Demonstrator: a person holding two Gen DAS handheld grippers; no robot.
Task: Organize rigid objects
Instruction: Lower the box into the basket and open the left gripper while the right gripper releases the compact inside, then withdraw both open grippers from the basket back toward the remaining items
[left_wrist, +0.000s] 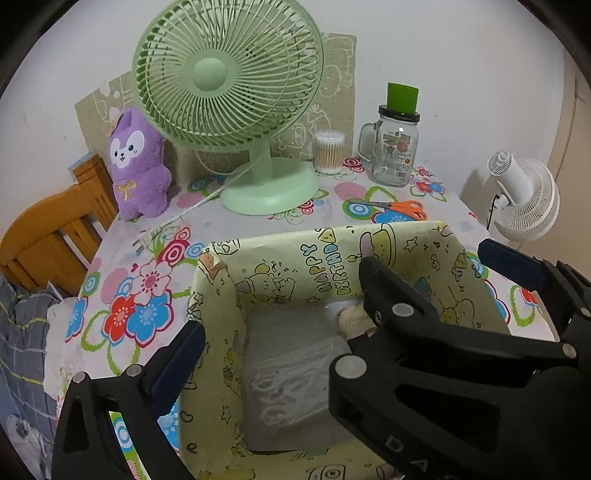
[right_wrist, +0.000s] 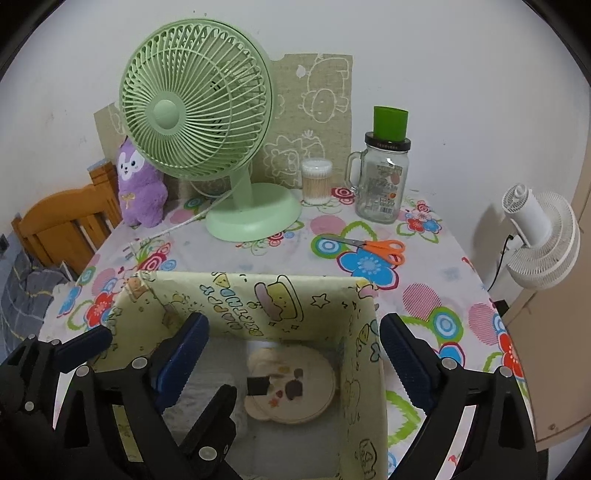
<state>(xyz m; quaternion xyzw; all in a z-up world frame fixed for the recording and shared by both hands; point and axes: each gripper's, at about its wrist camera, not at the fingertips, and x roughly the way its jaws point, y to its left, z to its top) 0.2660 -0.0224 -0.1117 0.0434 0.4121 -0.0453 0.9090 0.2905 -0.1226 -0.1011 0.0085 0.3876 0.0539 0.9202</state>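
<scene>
**Two claws crowding one box**

The round wooden disc (right_wrist: 291, 387) with a bear face lies flat on the floor of the paper-lined box (right_wrist: 258, 295), just below and ahead of the right claw (right_wrist: 295, 332). It looks stiff and thin, so it sits low and gives little edge to pinch. A small dark piece lies on it; I cannot tell what it is. Beside the disc, under the left claw (left_wrist: 341, 290), lies a clear bag (left_wrist: 295, 387) of white plastic pieces.

Both claws are spread wide with nothing in them, and they overlap above the box, one finger of the right claw reaching between the left claw's fingers. The likeliest mishap is the two knocking together, or a finger catching the soft box wall and dragging the box across the table (right_wrist: 443, 280).

Beyond the claws, well apart from the box, orange-handled scissors (right_wrist: 376, 247) lie flat. Farther off stand a glass jar (right_wrist: 384, 188), a cotton-swab tub (right_wrist: 316, 181) and a green fan (right_wrist: 195, 110), which a careless reach could tip
</scene>
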